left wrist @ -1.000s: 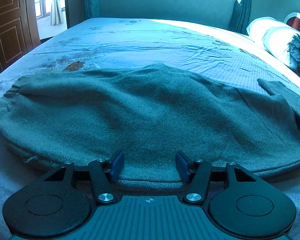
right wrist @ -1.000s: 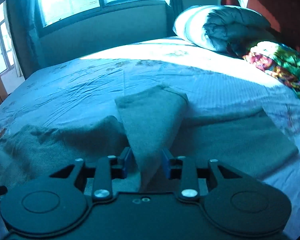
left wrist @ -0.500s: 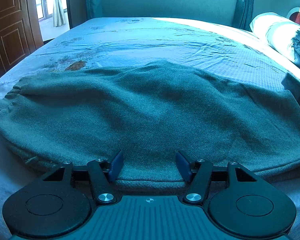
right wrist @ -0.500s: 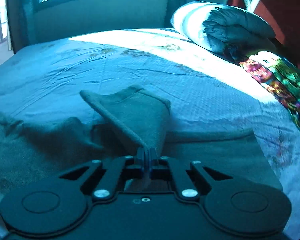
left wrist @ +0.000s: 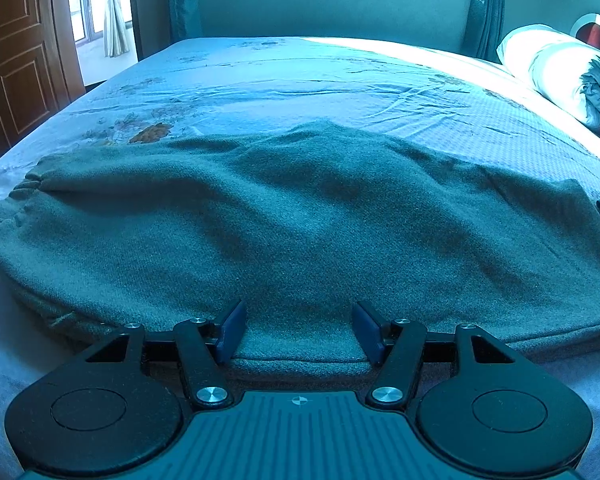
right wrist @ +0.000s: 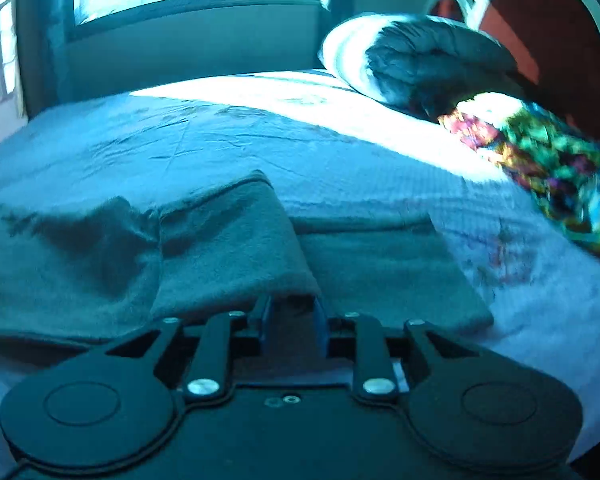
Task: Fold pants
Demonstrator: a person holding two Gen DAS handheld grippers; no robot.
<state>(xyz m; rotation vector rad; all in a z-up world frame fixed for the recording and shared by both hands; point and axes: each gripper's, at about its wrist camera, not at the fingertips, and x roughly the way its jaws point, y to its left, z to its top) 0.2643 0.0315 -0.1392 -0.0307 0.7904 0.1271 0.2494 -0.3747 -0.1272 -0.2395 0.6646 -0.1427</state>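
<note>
Clearly unfinished, the dark green pants (left wrist: 300, 216) lie spread across the bed (left wrist: 300, 80), waistband at the left and one leg end flopped over the other at the right (right wrist: 228, 248). I judge one fold barely begun. My left hand-held gripper (left wrist: 299, 328) sits released at the near edge, fingers straddling the fabric. My right hand-held gripper (right wrist: 291, 320) is parted at the turned-over leg end, gripping nothing.

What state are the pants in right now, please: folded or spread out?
Partly folded: the pants have one leg end turned back over the rest, which lies flat on the bed.
</note>
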